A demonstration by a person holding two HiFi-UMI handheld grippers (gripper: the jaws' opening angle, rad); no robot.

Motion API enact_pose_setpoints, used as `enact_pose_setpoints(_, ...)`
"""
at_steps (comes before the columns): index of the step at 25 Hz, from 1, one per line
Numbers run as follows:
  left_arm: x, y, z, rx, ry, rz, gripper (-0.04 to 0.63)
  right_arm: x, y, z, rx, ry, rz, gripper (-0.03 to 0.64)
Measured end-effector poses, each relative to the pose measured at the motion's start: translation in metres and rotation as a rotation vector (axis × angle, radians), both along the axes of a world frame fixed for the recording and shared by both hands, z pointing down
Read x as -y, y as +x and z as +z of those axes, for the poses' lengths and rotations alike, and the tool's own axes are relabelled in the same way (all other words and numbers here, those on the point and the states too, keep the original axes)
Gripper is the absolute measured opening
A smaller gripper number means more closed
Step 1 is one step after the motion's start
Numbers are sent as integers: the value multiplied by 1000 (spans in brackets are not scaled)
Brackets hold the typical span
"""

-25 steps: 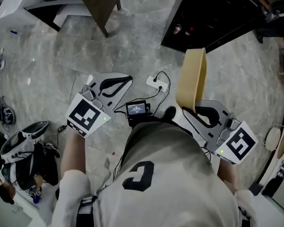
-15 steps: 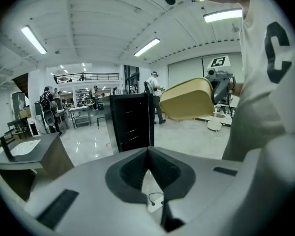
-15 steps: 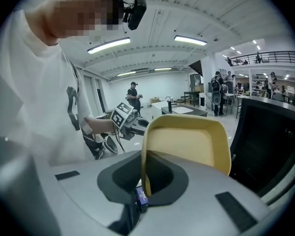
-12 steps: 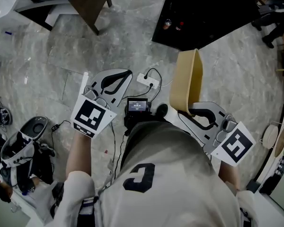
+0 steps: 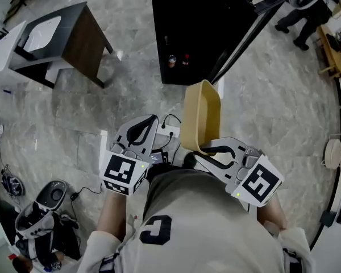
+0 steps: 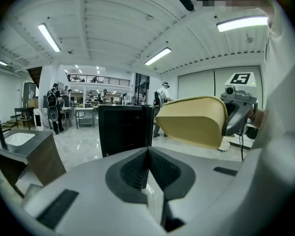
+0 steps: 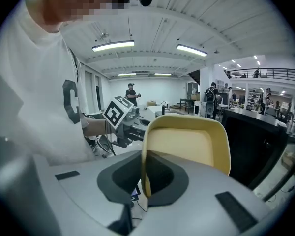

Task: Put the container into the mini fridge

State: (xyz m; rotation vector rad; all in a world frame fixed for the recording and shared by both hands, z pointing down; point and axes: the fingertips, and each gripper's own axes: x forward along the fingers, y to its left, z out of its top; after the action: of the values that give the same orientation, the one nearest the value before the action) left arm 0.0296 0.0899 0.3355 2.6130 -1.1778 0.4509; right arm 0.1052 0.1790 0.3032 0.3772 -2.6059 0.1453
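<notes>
A yellow container [image 5: 200, 115] hangs on its side above the floor, and my right gripper [image 5: 200, 151] is shut on its near rim. The right gripper view shows that rim [image 7: 143, 173] pinched between the jaws, with the container's hollow [image 7: 184, 146] facing the camera. A black mini fridge [image 5: 199, 27] stands ahead on the floor with its door [image 5: 247, 30] swung open to the right and two small bottles [image 5: 179, 60] low inside. My left gripper [image 5: 149, 121] hovers beside the container, shut with nothing in it [image 6: 147, 154]. The left gripper view has the container [image 6: 191, 122] at right and the fridge [image 6: 123, 129] ahead.
A dark wooden table with a white basin top [image 5: 62, 38] stands left of the fridge. A power strip with cables [image 5: 170, 131] lies on the floor under the grippers. Bags [image 5: 42, 215] sit at lower left. A person [image 5: 301, 4] stands at top right.
The view has swung toward the fridge, which now shows whole with its door open. The right gripper has carried the container left and closer to it; the left gripper shifted right.
</notes>
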Motion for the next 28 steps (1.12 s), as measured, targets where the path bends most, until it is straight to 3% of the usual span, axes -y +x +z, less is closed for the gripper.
enact_pose_setpoints(7, 3, 45, -3, 45, -15, -29, 41, 0, 52, -7, 59, 9, 39, 31)
enact_pose_setpoints(14, -7, 71, -3, 84, -37, -78, 41, -1, 86, 3, 108, -23, 15, 31)
enact_pose_setpoints(19, -10, 63, 5, 117, -54, -106, 41, 5, 82, 15, 82, -29, -26, 31)
enact_pose_setpoints(28, 9, 35, 15, 83, -56, -111, 41, 31, 48, 32, -28, -12, -78, 31)
